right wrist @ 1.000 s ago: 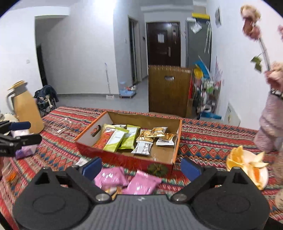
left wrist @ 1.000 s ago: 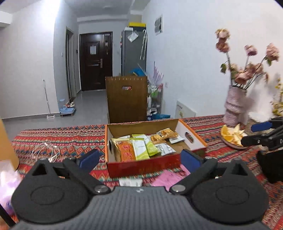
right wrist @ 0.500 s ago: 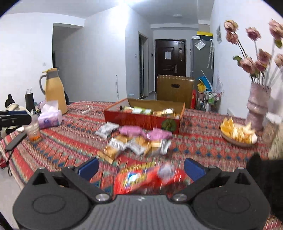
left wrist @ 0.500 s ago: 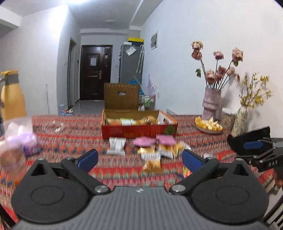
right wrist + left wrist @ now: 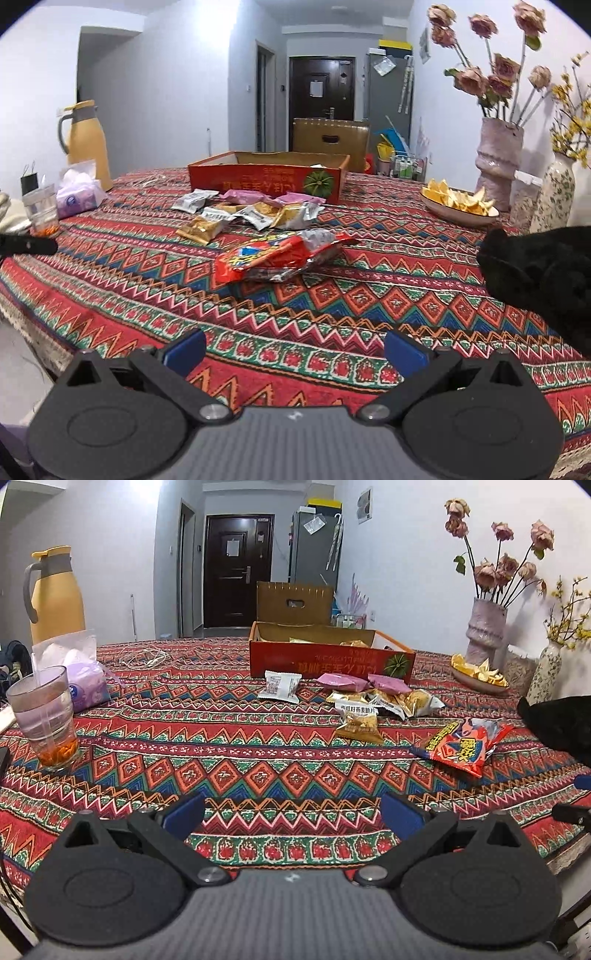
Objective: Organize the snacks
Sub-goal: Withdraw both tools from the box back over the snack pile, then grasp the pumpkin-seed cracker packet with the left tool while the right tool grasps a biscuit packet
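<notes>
A red cardboard box (image 5: 328, 661) (image 5: 266, 181) holding several snack packets stands far across the patterned tablecloth. In front of it lies a loose pile: a white packet (image 5: 279, 685), pink packets (image 5: 345, 681) (image 5: 245, 195) and gold packets (image 5: 360, 725) (image 5: 201, 229). A large red snack bag (image 5: 463, 744) (image 5: 273, 258) lies nearer, on its own. My left gripper (image 5: 291, 814) is open and empty, low over the table's near edge. My right gripper (image 5: 293, 349) is open and empty, near the edge, short of the red bag.
A glass with a straw (image 5: 46, 720), a purple tissue pack (image 5: 86, 681) and a yellow jug (image 5: 53, 594) stand at the left. A plate of orange peel (image 5: 458, 205), a pink flower vase (image 5: 498, 162), a patterned vase (image 5: 557, 192) and a black object (image 5: 546, 269) are at the right.
Both grippers have pulled back from over the box to the table's near edge and dropped lower. The red bag, blurred between my right fingers half a second ago, now lies on the cloth.
</notes>
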Demonstrator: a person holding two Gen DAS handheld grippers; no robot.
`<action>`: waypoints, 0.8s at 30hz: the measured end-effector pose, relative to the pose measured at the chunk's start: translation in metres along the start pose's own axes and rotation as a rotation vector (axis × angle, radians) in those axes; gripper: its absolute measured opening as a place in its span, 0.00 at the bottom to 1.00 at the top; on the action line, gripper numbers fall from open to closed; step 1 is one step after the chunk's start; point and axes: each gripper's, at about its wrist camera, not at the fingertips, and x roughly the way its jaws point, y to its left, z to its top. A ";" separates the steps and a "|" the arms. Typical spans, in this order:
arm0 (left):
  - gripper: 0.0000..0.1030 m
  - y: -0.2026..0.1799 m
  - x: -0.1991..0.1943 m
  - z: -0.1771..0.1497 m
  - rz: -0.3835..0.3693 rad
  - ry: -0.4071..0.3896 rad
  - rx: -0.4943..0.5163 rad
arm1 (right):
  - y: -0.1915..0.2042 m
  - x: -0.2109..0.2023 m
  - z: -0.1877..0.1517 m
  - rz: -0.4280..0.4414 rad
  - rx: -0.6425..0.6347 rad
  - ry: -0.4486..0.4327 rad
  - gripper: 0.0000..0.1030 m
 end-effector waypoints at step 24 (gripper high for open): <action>0.79 -0.057 0.141 0.068 -0.172 0.055 0.114 | -0.026 0.119 0.109 0.055 -0.173 -0.018 0.94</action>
